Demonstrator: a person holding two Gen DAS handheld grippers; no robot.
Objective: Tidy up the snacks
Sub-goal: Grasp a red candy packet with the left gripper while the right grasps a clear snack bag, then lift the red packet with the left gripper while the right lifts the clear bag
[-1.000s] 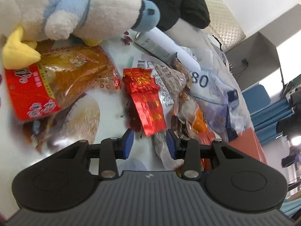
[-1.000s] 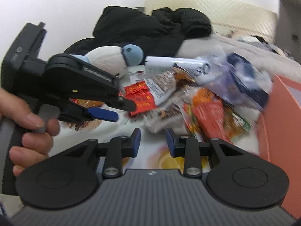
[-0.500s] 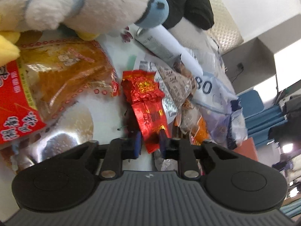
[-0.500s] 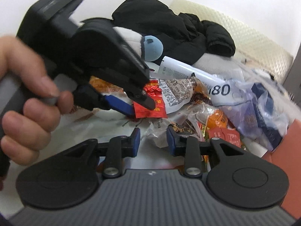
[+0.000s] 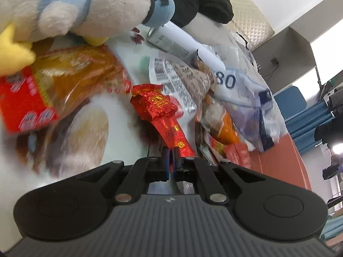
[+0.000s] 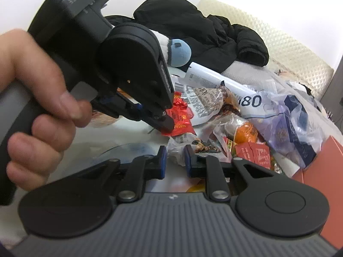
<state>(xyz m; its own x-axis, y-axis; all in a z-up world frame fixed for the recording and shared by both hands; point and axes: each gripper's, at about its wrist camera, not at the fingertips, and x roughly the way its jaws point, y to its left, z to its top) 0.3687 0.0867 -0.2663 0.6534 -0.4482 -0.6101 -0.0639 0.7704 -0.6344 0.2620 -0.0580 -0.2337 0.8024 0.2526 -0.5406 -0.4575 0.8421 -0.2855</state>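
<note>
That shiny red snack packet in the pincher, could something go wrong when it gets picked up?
Maybe. The left gripper pinches only the thin bottom edge of the red foil packet, so it could slip or tear. The packet's top lies against the white printed wrapper, which might drag along. The right gripper is closing close to the crinkly clear wrapper and nothing is clearly between its jaws; it could snag that by mistake.

A: What's carrying it all?
B: A glossy printed tabletop (image 5: pixel 90 132), stretching ahead of the left gripper (image 5: pixel 170 159).
A: And lying on it?
B: A plush toy (image 5: pixel 90 6) far left, an orange bag (image 5: pixel 64 85) under it, snack packets (image 5: pixel 216 120) piling right.
</note>
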